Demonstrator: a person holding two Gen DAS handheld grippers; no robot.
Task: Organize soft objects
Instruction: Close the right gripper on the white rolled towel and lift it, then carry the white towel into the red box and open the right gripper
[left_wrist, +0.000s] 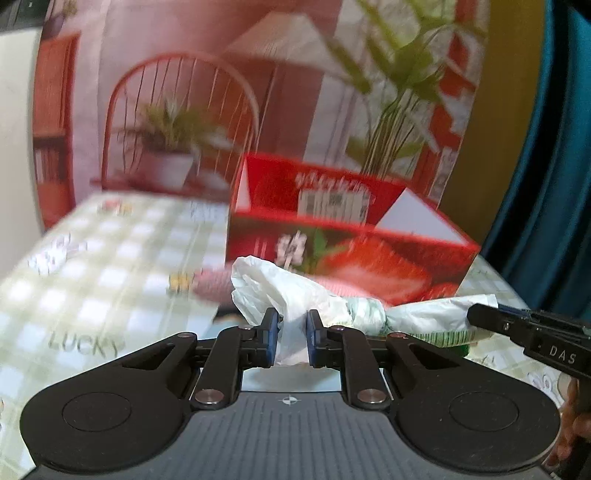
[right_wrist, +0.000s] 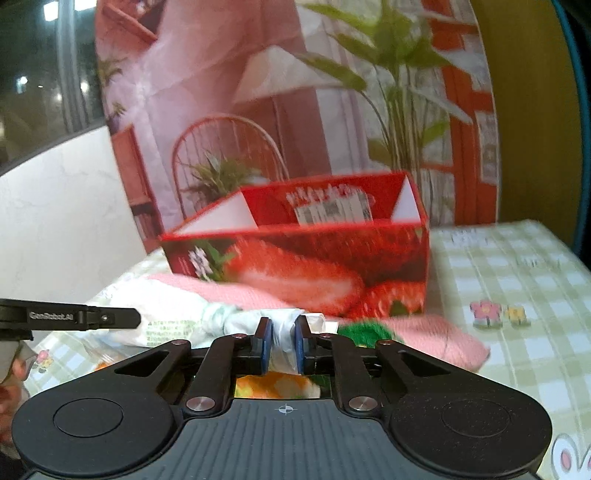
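A white plastic bag (left_wrist: 295, 291) with green print and a knot in its middle is held above the table by both grippers. My left gripper (left_wrist: 291, 334) is shut on one end of it. My right gripper (right_wrist: 283, 339) is shut on the other end (right_wrist: 284, 332); it also shows in the left wrist view (left_wrist: 480, 314). An open red strawberry-print box (left_wrist: 351, 240) stands just behind the bag, also seen in the right wrist view (right_wrist: 314, 258). A pink knitted cloth (right_wrist: 424, 332) lies in front of the box, with a green knitted piece (right_wrist: 364, 332) on it.
The table has a green checked cloth (left_wrist: 92, 258) with flower prints (right_wrist: 487, 314). A printed backdrop (left_wrist: 221, 110) of a chair and plants stands behind the box. A blue curtain (left_wrist: 546, 184) hangs at the right.
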